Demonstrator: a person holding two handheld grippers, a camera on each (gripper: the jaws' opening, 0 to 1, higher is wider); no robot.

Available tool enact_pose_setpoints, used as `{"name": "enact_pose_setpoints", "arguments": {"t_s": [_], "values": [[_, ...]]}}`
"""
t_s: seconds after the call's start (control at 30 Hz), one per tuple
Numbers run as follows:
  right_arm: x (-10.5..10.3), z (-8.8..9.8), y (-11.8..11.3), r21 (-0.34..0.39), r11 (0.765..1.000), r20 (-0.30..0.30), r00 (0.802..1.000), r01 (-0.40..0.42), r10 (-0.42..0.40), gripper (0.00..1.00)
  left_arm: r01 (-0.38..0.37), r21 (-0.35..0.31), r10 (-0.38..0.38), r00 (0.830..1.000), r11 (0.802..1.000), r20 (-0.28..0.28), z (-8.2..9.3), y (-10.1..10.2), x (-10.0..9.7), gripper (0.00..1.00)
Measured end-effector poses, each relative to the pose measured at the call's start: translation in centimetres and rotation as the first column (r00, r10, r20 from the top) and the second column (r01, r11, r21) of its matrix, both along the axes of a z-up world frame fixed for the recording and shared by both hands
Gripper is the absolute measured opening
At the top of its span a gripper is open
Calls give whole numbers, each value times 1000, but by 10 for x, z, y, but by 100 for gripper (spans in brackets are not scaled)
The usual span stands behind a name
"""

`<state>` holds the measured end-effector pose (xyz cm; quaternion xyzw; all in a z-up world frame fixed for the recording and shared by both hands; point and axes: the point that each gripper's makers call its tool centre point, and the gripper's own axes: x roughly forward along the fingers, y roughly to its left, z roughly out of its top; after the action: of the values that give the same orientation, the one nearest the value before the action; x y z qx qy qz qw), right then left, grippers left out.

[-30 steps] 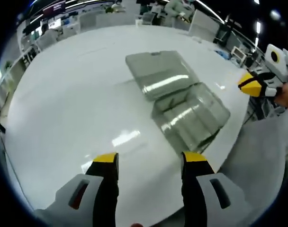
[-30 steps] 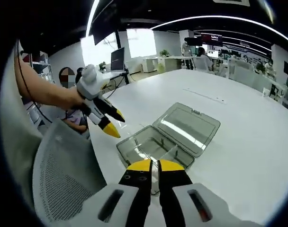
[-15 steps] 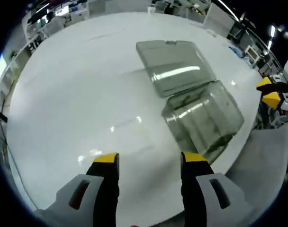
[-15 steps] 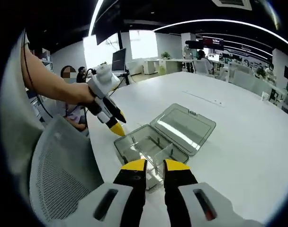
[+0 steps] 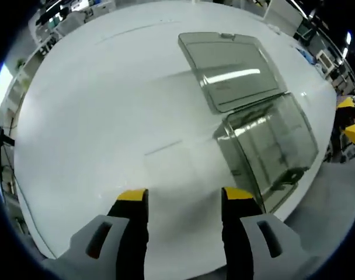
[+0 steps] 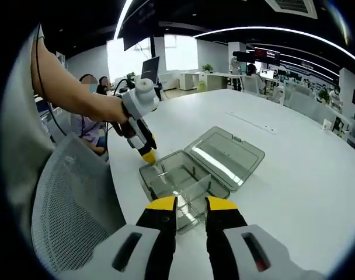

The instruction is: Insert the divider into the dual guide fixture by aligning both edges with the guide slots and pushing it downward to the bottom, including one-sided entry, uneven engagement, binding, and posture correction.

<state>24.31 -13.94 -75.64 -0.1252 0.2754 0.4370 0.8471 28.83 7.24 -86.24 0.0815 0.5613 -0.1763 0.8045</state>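
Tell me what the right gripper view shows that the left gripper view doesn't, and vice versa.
Right gripper view adds a person's arm, a mesh chair back, and the left gripper pointing down at a corner of the clear box. Left gripper view adds that gripper's own open jaws above the bare white table. Both share the clear box, its lid open flat, on the table.

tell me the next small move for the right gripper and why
Probably close the right gripper on the clear divider standing in the open clear box. Its jaws stand apart just short of that panel, empty, and the divider looks tilted, so it likely needs gripping before it can be straightened and pushed down.
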Motion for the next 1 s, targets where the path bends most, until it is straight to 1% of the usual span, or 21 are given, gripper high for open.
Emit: {"name": "enact_pose_setpoints", "arguments": {"t_s": [0.03,0.17,0.3,0.4,0.53,0.67,0.87,1.0], "values": [[0,0,0,0,1000,0,1000,-2,2,14,4,7,-4,1000,1000,6,1,0,1,48],[0,-1,-4,-1,1000,0,1000,0,0,14,-13,18,13,1000,1000,-8,-1,0,2,48],[1,-1,-5,3,1000,1,1000,5,-5,15,-7,38,8,1000,999,-19,-5,-2,3,48],[1,0,-5,13,1000,3,1000,4,-4,16,-17,52,19,999,999,-28,-9,0,4,48],[1,0,-5,10,1000,7,1000,1,-1,16,-20,68,23,999,997,-32,-8,0,6,47],[0,0,-4,7,1000,7,1000,-4,4,17,1,116,3,999,993,-39,-10,2,5,46],[1,-1,-3,11,1000,9,1000,-6,6,17,-18,116,24,999,993,-48,-9,3,6,46],[0,-2,-2,13,1000,9,1000,-6,6,17,-23,120,30,998,993,-56,-9,4,5,43]]}}
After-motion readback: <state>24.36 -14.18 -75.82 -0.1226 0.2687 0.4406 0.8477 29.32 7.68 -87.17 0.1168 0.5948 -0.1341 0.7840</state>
